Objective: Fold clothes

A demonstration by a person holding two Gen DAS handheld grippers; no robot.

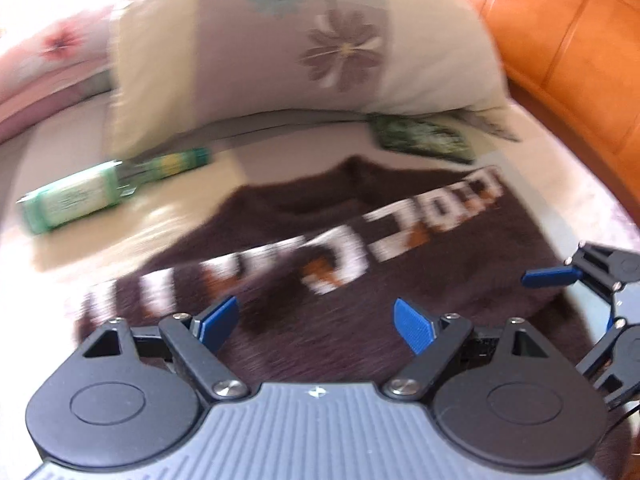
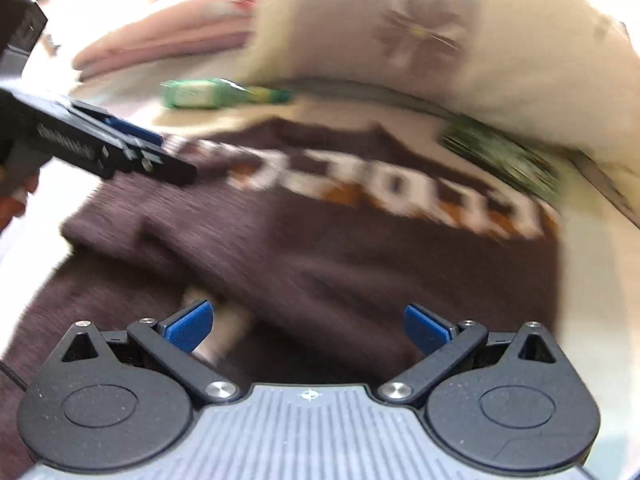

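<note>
Left wrist view: my left gripper [image 1: 316, 326] and right gripper [image 2: 308, 326] hung wide apart (nothing between) over the dark brown lettered knit sweater [image 1: 360, 248].

The sweater [image 1: 360, 264] lies spread on the bed [image 1: 60, 168], directly under and ahead of the left tool [image 1: 316, 326], its neckline at the far end and its lettering running across between. Nothing sits between that tool's fingers; they hang over the knit. Beyond the sweater, a pillow [image 1: 280, 48] rests on the bed. Ahead and to the left of the left tool, a small box [image 1: 72, 204] lies on the bed, just in front of the pillow. A flat packet [image 1: 424, 140] is tucked under the pillow's near edge, ahead and to the right. The right tool [image 2: 308, 330] hovers over the sweater's near part, to the right of the left tool.
</note>
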